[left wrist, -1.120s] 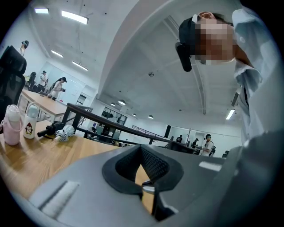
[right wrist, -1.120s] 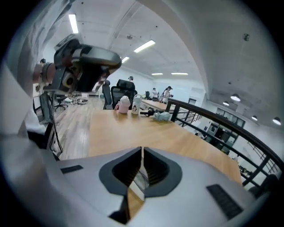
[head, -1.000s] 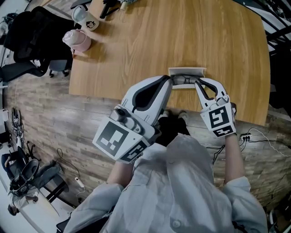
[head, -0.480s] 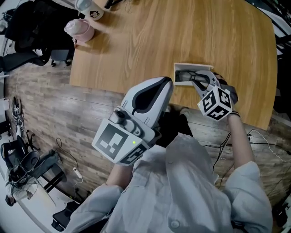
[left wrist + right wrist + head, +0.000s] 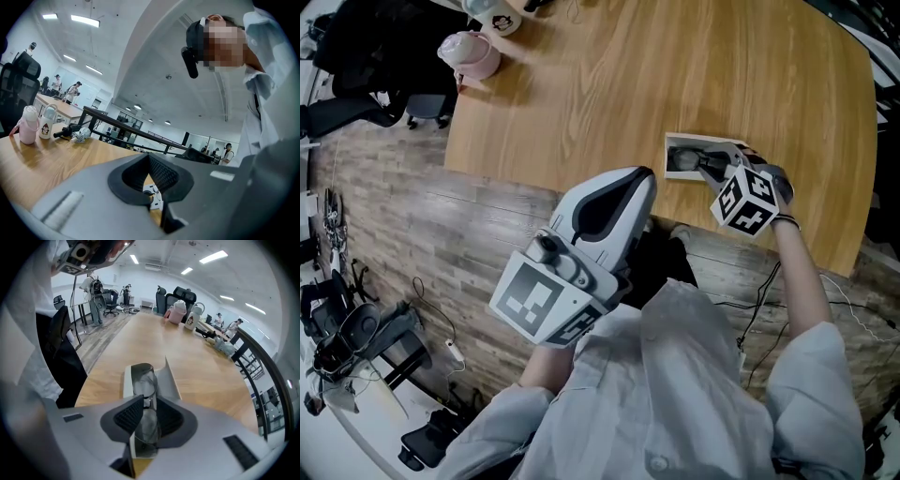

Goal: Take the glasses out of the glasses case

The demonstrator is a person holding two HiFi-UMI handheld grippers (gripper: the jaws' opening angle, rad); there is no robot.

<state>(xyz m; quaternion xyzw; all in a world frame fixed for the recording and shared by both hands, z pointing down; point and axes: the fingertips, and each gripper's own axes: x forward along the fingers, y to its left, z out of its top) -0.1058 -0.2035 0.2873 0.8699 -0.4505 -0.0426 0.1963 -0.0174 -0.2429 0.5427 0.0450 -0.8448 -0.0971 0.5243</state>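
Head view shows an open office, a long wooden desk point(image 5: 628, 84), and the left gripper point(image 5: 650, 174) clenched on nothing beyond its near edge. At that edge lies the open glasses case point(image 5: 689, 138), where the right gripper point(image 5: 707, 168) grasps the glasses point(image 5: 143, 378). They look light, fragile and slippery, so the bridge seems the safest hold.

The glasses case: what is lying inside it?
The glasses lie inside the open glasses case, gripped by the right gripper. Its body hides the case's near end.
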